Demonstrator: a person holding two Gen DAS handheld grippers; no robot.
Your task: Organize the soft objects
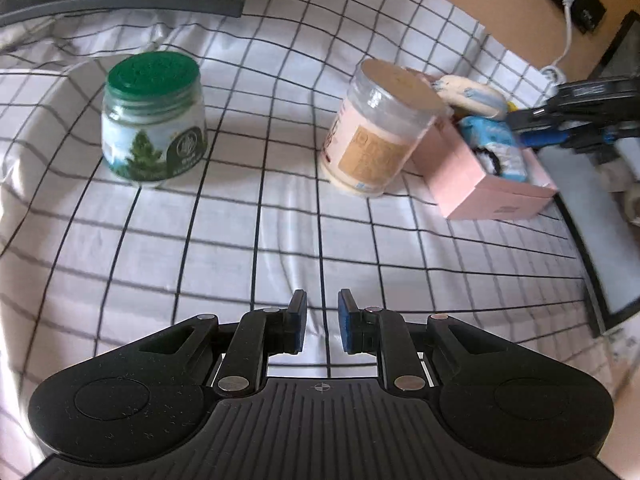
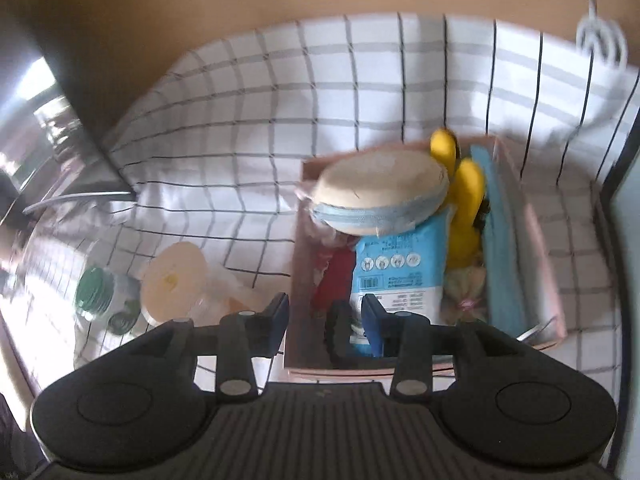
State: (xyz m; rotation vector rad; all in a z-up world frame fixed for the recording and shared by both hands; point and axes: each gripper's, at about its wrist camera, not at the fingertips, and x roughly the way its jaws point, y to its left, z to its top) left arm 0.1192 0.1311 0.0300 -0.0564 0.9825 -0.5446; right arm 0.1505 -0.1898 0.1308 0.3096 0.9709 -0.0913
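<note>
Right hand-held gripper open over the pink box, left one narrowly parted and empty; that pouch looks squashy, light, best pinched mid-body.

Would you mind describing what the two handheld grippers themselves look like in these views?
Both look alike. The left gripper and right gripper are matte black plastic, each with a ribbed central body flanked by two rounded lobes bearing circular recesses. Black linkage bars with silver pivot pins carry the fingers, which have blue pads. A small crosshair mark sits on the left body. No cables, sleeves or hands show.
</note>
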